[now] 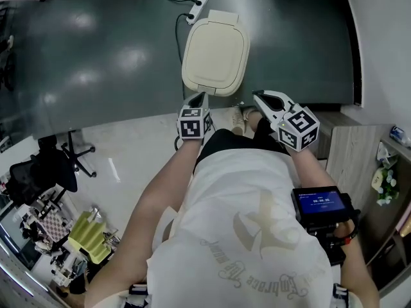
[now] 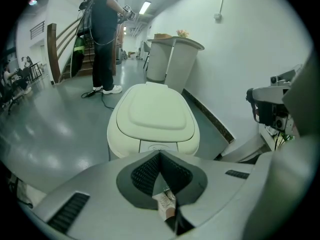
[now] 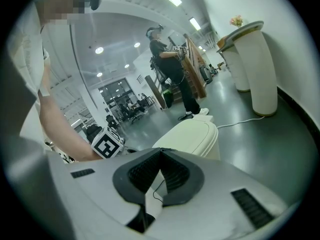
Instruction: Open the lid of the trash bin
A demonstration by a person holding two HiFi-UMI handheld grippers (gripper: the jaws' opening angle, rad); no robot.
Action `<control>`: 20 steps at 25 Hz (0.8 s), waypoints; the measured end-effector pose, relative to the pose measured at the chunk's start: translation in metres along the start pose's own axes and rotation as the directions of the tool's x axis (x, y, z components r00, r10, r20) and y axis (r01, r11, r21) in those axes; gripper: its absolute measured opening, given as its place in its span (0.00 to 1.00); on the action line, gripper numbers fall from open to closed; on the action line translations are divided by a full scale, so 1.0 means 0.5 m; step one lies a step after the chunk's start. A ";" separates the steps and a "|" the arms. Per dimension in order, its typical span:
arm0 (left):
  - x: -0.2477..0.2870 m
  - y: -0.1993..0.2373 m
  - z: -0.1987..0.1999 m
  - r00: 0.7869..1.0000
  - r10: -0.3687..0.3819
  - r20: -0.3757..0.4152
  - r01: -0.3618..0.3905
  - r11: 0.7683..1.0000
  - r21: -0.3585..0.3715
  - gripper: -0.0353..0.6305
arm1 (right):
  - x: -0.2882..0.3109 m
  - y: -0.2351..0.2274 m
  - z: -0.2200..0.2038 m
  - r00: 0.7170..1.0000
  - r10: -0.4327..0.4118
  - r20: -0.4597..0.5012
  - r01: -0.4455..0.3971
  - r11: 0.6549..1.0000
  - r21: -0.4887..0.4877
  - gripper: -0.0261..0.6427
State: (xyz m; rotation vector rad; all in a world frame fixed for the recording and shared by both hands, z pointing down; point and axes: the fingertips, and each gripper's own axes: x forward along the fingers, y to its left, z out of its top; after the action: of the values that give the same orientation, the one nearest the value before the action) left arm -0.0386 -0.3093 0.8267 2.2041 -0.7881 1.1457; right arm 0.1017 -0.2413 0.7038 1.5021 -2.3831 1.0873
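Note:
The trash bin is cream, with a rounded lid lying flat and closed on it; it stands on the dark grey floor straight ahead. My left gripper hovers just short of the bin's near edge, shut with nothing in it. To its right, my right gripper is also shut and empty, level with the bin's near right corner. In the left gripper view the pads meet in a point below the bin's front. From the right gripper view the bin sits beyond the closed jaws.
A white power strip and its cable lie behind the bin. A person stands further back, next to white pedestals. A wooden cabinet is at the right, an office chair at the left.

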 end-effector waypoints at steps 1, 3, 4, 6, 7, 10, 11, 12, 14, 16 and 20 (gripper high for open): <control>0.000 0.000 -0.001 1.000 -0.001 -0.002 0.001 1.000 0.000 0.07 | 0.002 0.000 0.000 1.000 0.001 -0.002 -0.001 1.000 0.001 0.05; 0.001 0.001 -0.003 1.000 -0.002 -0.007 0.002 1.000 0.007 0.07 | 0.006 0.000 -0.001 1.000 0.003 -0.003 -0.003 1.000 0.010 0.05; 0.001 0.000 -0.004 1.000 -0.002 -0.010 0.002 1.000 0.009 0.08 | 0.008 -0.001 -0.001 1.000 0.005 -0.002 -0.005 1.000 0.017 0.05; 0.003 0.000 -0.005 1.000 -0.002 -0.013 0.002 1.000 0.006 0.08 | 0.012 -0.003 0.001 1.000 0.008 0.004 -0.008 0.999 0.033 0.05; 0.004 0.001 -0.005 1.000 -0.001 -0.011 0.001 1.000 0.004 0.08 | 0.013 -0.004 0.003 1.000 0.008 0.007 -0.009 0.999 0.043 0.05; 0.006 -0.001 -0.010 1.000 -0.004 -0.002 0.004 1.000 -0.007 0.08 | 0.009 -0.011 0.007 1.000 -0.003 0.010 0.003 0.998 0.060 0.05; 0.008 -0.005 -0.012 1.000 -0.013 0.002 0.013 1.000 -0.019 0.08 | 0.005 -0.016 0.008 1.000 -0.011 0.010 0.011 0.998 0.059 0.05; 0.009 -0.007 -0.013 1.000 -0.023 0.008 0.023 0.999 -0.035 0.08 | 0.002 -0.021 0.010 1.000 -0.019 0.011 0.018 0.998 0.058 0.05; 0.009 -0.004 -0.012 0.999 -0.039 0.016 0.040 0.998 -0.054 0.08 | 0.004 -0.027 0.013 1.000 -0.027 0.017 0.026 0.998 0.058 0.05; 0.005 0.005 -0.010 0.999 -0.036 0.016 0.037 0.999 -0.036 0.08 | 0.011 -0.027 0.014 0.999 -0.028 0.020 0.027 0.998 0.059 0.05; 0.005 0.002 -0.014 0.999 -0.027 0.017 0.028 0.999 -0.039 0.08 | 0.011 -0.026 0.010 1.000 -0.028 0.012 0.027 0.998 0.059 0.05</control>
State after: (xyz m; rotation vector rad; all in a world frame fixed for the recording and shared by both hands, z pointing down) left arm -0.0422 -0.3060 0.8324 2.1873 -0.7783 1.0913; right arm 0.1110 -0.2517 0.7091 1.5606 -2.3517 1.1549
